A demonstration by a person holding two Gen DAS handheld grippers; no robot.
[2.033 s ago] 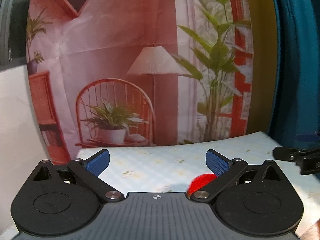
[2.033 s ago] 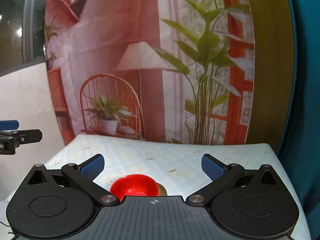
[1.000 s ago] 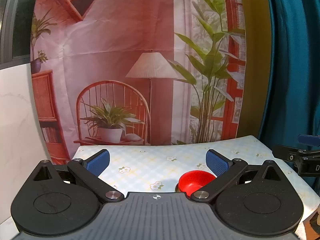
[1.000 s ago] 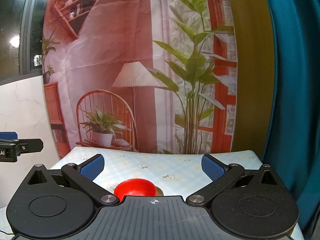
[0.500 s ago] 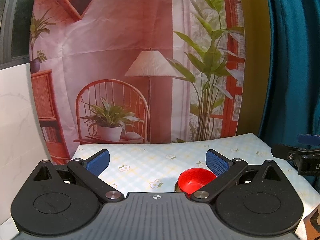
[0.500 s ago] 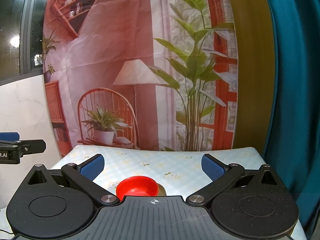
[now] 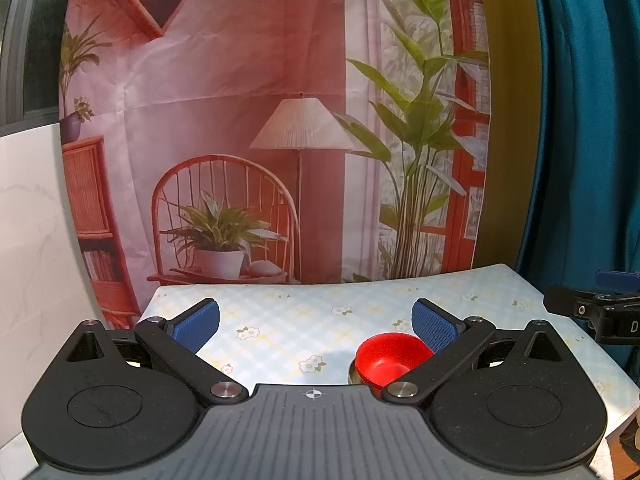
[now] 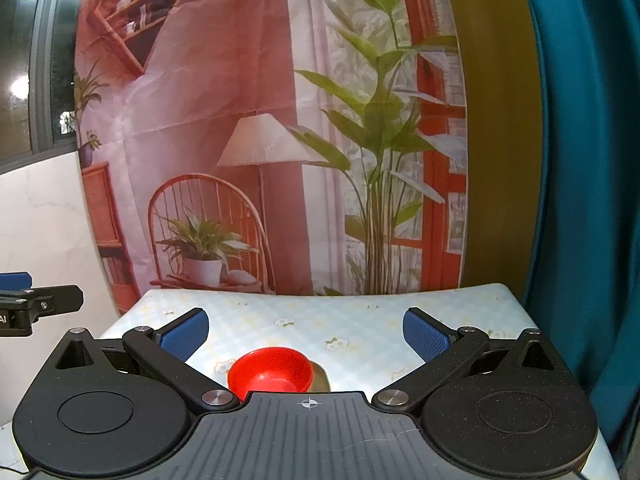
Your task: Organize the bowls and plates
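Jaws on both of your grippers stand spread wide with nothing between the blue pads. Your left gripper [image 7: 316, 322] and your right gripper [image 8: 306, 330] both hover above the near part of the table, pointing toward the backdrop.

A printed backdrop [image 7: 256, 120] hangs behind the table, showing a chair, a lamp and tall plants. A teal curtain [image 8: 584, 160] hangs to its right.

The table [image 7: 304, 312] carries a pale checked cloth with small flowers.

The red bowl [image 8: 270, 370] sits upright on the table near its front edge. In the left wrist view, the bowl [image 7: 386, 358] lies just behind the right-hand pad of your left gripper, partly hidden by that finger link. In the right wrist view it sits left of centre between the pads, below them.

A brownish-gold dish [image 8: 321, 378] shows beneath and beside the bowl; only its edge is visible, so its shape cannot be judged.
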